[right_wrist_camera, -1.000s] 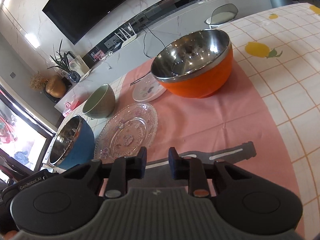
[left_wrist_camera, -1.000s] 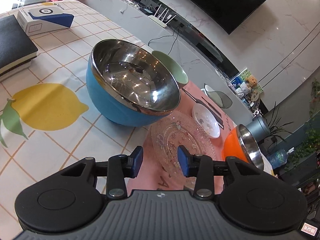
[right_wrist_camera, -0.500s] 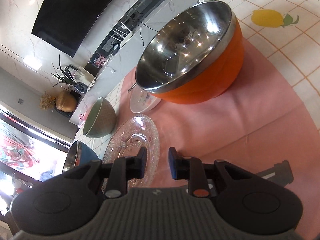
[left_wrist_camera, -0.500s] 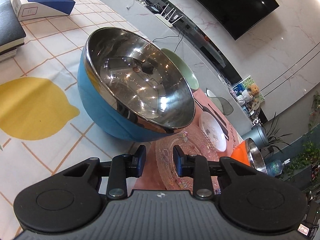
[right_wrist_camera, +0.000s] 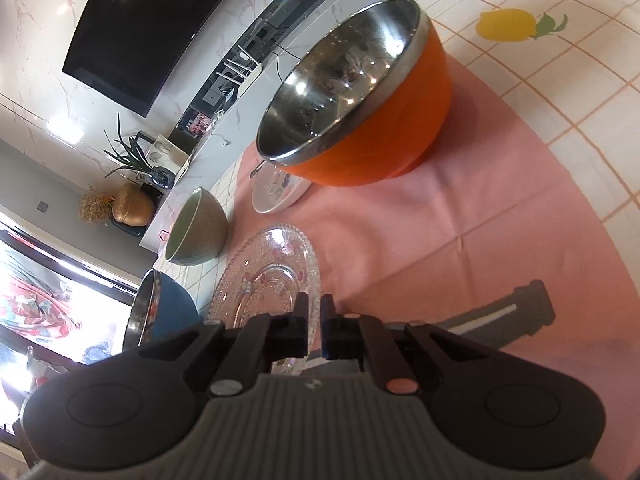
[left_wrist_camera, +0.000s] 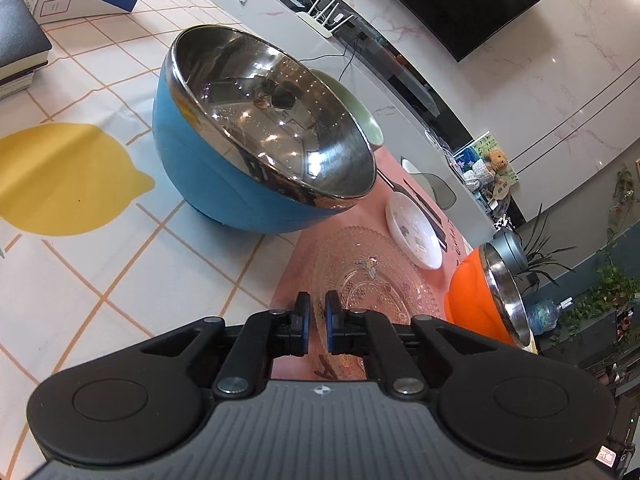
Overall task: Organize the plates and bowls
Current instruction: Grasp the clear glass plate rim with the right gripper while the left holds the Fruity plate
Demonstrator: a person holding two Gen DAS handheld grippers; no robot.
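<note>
Left gripper (left_wrist_camera: 314,322): fingers drawn close with a narrow gap, straddling the near rim of the glass plate (left_wrist_camera: 370,280); whether pinching it, cannot tell. Right gripper (right_wrist_camera: 314,326): fingers likewise nearly together over the same plate's (right_wrist_camera: 268,276) edge, grip not clear. Plate flat on the pink cloth (right_wrist_camera: 460,216). Just beyond, small white dish (left_wrist_camera: 414,232), touching or tucked under the orange bowl (right_wrist_camera: 360,100). Blue steel-lined bowl (left_wrist_camera: 256,136) on the lemon-print desk (left_wrist_camera: 80,240), beside the plate. Green bowl (right_wrist_camera: 196,228) behind it, tilted.
</note>
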